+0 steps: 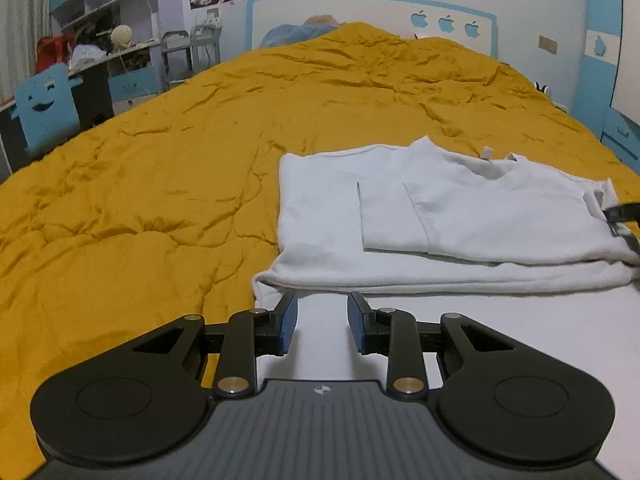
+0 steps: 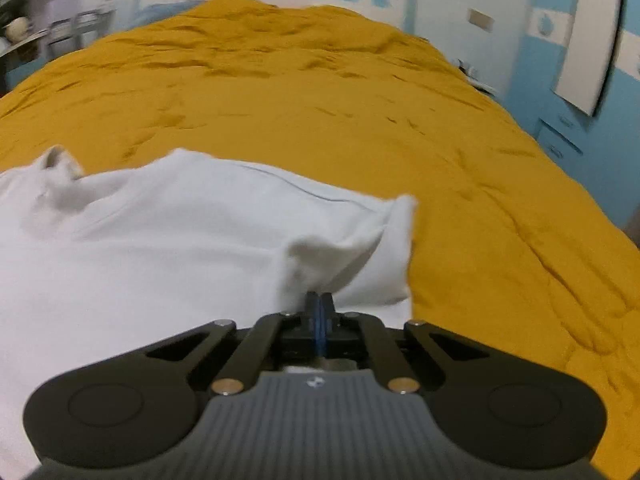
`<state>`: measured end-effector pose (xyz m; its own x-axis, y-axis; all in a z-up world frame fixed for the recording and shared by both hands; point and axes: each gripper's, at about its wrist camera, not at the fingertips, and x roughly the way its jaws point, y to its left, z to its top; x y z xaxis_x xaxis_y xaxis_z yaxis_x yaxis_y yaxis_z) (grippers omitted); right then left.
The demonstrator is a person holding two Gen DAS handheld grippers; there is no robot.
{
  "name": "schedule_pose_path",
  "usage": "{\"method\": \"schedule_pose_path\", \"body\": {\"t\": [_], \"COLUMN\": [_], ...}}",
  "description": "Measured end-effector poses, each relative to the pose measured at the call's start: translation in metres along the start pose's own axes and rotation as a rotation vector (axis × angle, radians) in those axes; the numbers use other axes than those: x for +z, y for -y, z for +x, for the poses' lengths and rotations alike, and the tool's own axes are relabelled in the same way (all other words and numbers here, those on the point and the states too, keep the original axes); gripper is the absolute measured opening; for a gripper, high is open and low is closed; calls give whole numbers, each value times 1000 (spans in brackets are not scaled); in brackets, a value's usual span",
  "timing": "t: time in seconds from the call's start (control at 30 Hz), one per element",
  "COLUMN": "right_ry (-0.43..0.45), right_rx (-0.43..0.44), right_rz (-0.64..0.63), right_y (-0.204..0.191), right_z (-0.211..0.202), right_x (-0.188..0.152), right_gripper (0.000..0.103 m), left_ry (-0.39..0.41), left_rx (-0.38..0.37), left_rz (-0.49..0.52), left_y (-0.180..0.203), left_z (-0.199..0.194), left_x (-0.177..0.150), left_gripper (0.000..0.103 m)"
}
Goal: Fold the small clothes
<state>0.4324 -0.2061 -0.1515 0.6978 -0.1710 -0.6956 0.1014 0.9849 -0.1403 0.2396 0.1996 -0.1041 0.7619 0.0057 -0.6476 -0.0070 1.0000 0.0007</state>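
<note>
A: Two views, both w/ stuff cut off. Left wrist view: the white shirt (image 1: pixel 460 216) runs off the right edge, and a white surface under the left tool (image 1: pixel 322 320) runs off the bottom, can't tell if it's more shirt or sthg else.

B: And the right wrist view?

A: Blurry all over. Shirt (image 2: pixel 168 232) leaves frame on the left and bottom, so its full outline isn't visible. Neck area at far left is too smeared to read.

B: Where's the shirt lying?

A: On the yellow quilt (image 1: pixel 180 160) covering the bed, partly folded, w/ a sleeve laid over the body. Headboard (image 1: pixel 360 12) behind it, shelves (image 1: pixel 104 4) at upper left.

B: Left tool state?

A: Jaws partway apart, nothing between them. It sits just short of the shirt's near folded edge, the left fingertip about level w/ that edge; touching or not, can't tell.

B: Right tool (image 2: pixel 319 300)?

A: Jaws closed, pinching a bunched bit of the shirt's right side; cloth puckers up right at the tips. In the left view only a dark sliver of it (image 1: pixel 622 216) shows at the shirt's right edge, rest is cut off.
</note>
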Motion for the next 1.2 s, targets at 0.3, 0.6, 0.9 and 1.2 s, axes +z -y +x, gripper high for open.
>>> {"method": "schedule_pose_path", "body": {"t": [0.3,0.6,0.9,1.2], "right_ry": [342,219,134,156], "right_rx": [223,362,347,360], "right_rz": [-89,-566,-440,-305], "right_y": [-84,-292,-275,-267], "right_z": [-110,-123,-99,-101], "right_x": [-7,-54,-41,-38], "right_gripper": [63,70,72,11], "left_ry": [63,62,-45,-72], "left_rx": [31,89,112,128], "left_rz": [-70,-205,-277,-234], "left_y": [-23,-74,-99,-92], "left_z": [-20,-29,-20,-16], "left_x": [12,23,17,19], "left_gripper": [35,35,35,35]}}
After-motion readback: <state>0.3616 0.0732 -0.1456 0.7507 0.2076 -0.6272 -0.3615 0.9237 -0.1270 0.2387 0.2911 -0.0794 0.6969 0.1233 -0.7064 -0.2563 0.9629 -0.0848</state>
